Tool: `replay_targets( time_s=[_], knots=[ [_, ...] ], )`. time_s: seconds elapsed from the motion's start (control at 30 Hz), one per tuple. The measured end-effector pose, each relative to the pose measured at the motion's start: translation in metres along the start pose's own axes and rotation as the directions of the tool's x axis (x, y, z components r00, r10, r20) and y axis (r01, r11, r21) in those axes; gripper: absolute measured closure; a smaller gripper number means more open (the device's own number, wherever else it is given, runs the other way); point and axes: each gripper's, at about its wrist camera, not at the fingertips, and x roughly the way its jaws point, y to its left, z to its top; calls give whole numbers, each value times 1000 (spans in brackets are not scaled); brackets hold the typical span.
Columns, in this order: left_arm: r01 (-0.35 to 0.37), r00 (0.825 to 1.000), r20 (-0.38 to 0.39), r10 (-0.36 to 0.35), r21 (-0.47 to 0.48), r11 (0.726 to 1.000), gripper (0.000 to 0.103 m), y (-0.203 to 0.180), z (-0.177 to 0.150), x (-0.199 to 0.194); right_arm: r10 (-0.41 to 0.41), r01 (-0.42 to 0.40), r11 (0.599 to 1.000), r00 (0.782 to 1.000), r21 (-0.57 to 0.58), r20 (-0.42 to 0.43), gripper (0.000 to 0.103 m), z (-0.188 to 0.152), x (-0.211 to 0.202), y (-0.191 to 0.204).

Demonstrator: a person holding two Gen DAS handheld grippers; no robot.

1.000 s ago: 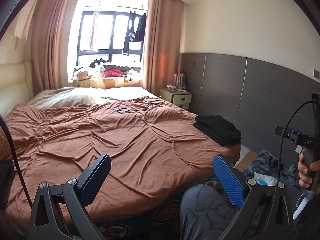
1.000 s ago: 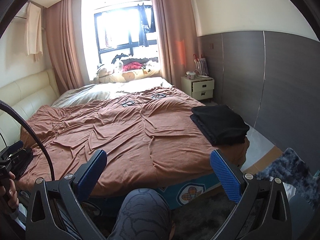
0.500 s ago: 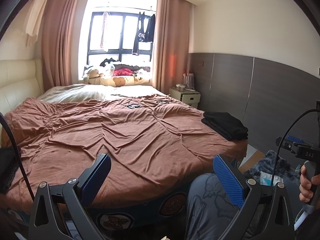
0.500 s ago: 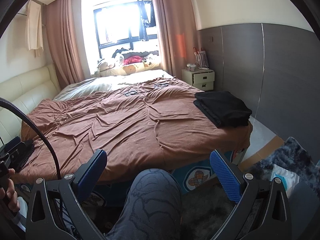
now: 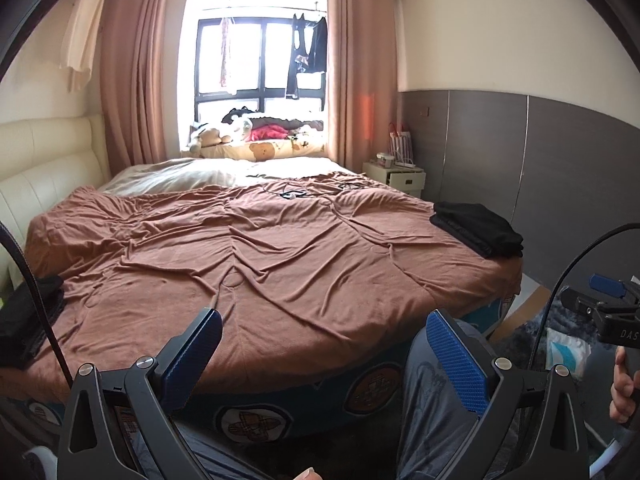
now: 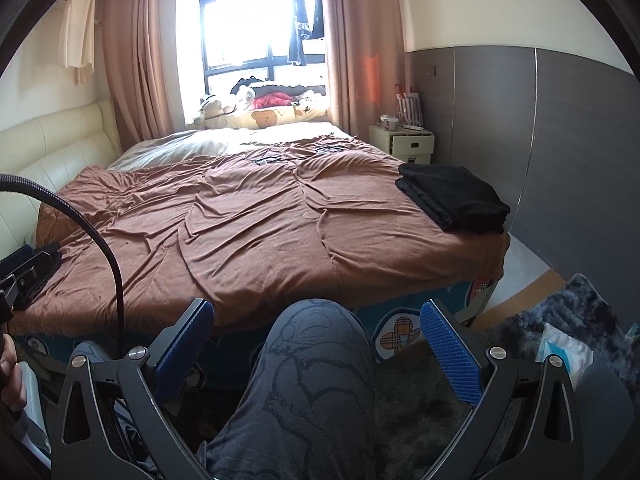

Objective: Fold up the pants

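Observation:
A folded black pair of pants [image 5: 478, 230] [image 6: 452, 196] lies at the right edge of the brown blanket [image 5: 280, 264] [image 6: 260, 232] that covers the bed. A second dark pile of clothing [image 5: 28, 320] sits at the blanket's left edge. My left gripper [image 5: 322, 332] is open and empty, held low in front of the bed's foot. My right gripper [image 6: 316, 320] is also open and empty, above a person's knee [image 6: 316, 360] in grey patterned trousers. Neither gripper is touching any cloth. A hand [image 5: 622, 384] holds the right gripper's handle at the right of the left wrist view.
A cream headboard [image 5: 44, 168] runs along the left. A nightstand [image 5: 404, 176] stands by the grey wall panel. Stuffed toys [image 6: 256, 108] crowd the window sill. A dark shaggy rug [image 6: 560, 320] with a white packet [image 6: 564, 352] lies on the floor at right. A cable [image 5: 292, 192] rests on the far blanket.
Both cameras have drawn back from the bed and dropped lower, so the bed frame's patterned side and the person's knee now show. Both grippers have stayed open and empty.

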Motion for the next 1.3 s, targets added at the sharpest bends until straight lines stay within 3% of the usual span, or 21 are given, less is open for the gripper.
replay_targets(
  time_s=[1.3],
  knots=[
    [16, 1000, 3, -16, -20, 1000, 0, 5, -1, -3, 20, -20, 1000, 1000, -17, 3, 0, -3, -2, 7]
  ],
)
